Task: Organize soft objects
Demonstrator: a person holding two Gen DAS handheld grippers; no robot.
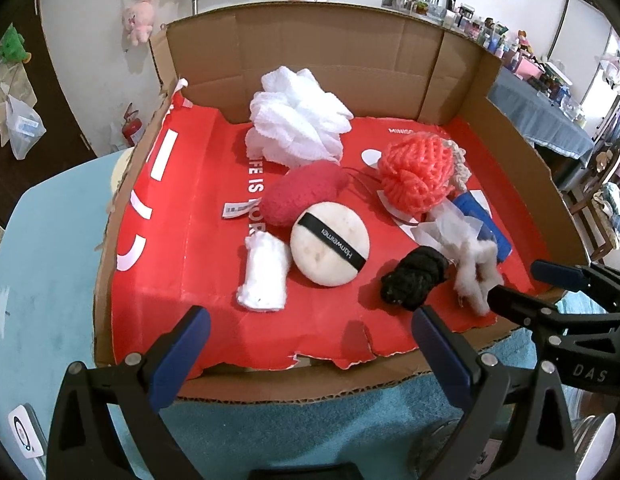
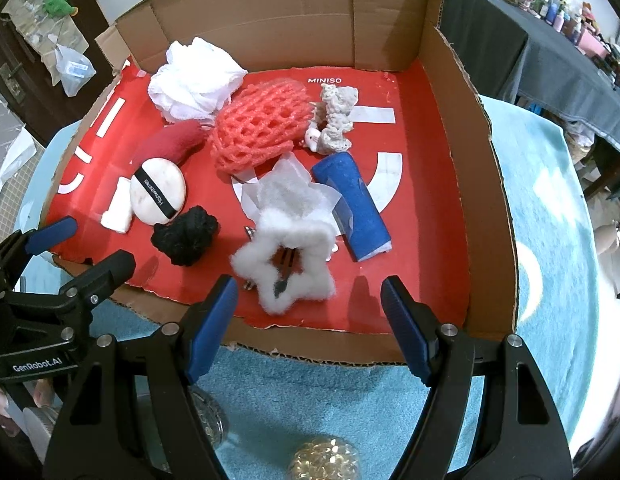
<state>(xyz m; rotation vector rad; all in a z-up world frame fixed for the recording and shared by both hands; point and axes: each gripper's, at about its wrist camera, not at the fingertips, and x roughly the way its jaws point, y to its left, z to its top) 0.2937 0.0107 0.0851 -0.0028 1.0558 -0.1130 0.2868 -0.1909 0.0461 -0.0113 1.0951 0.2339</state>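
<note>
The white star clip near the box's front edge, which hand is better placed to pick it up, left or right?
Right, probably. The star clip lies just ahead of the open right gripper, nearly between its jaws. The left gripper, also open, faces the powder puff, with the clip off to its right.

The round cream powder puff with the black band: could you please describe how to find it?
Look in the open cardboard box lined in red, left of centre. The round cream powder puff lies between a white folded cloth and a black knitted bundle. Only it has a lettered black band.
</note>
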